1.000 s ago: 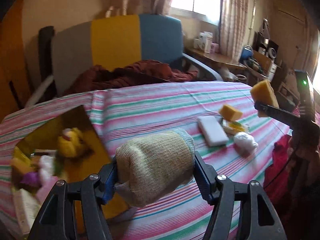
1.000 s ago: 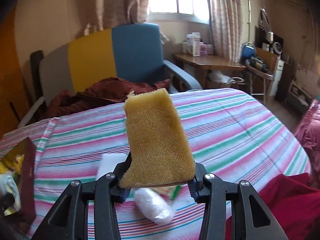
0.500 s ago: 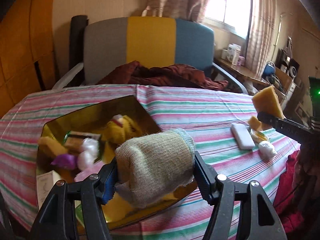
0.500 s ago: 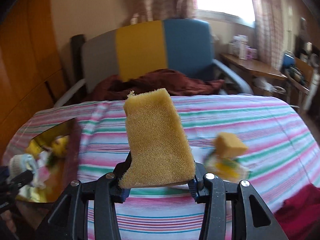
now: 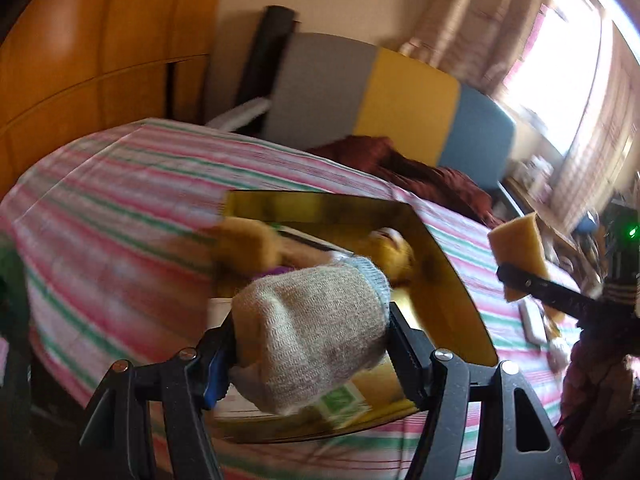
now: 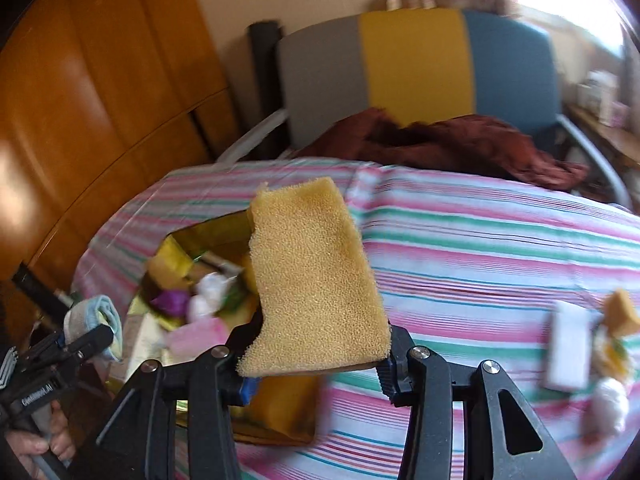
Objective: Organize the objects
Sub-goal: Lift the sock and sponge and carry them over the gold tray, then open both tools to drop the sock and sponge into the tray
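2 loads are heading for the gold box (image 5: 452, 280): the left gripper (image 5: 310, 344) is clamping a rolled knit sock (image 5: 316, 328), and the right gripper (image 6: 316, 356) is pinching a yellow sponge (image 6: 316, 280) by its bottom edge. From the left wrist view the sock is hanging over the box's near half, with the sponge at 3 o'clock, apparently short of the rim. Judgement: the person is best releasing the sock first, low over a free pocket beside the plush toy (image 5: 394, 252), then bringing the sponge in. The striped tablecloth (image 6: 500, 240) is carrying leftover items at 4 o'clock in the right wrist view. A tricolour chair (image 6: 416, 68) is standing at 12, wood panelling (image 6: 100, 92) at 10.
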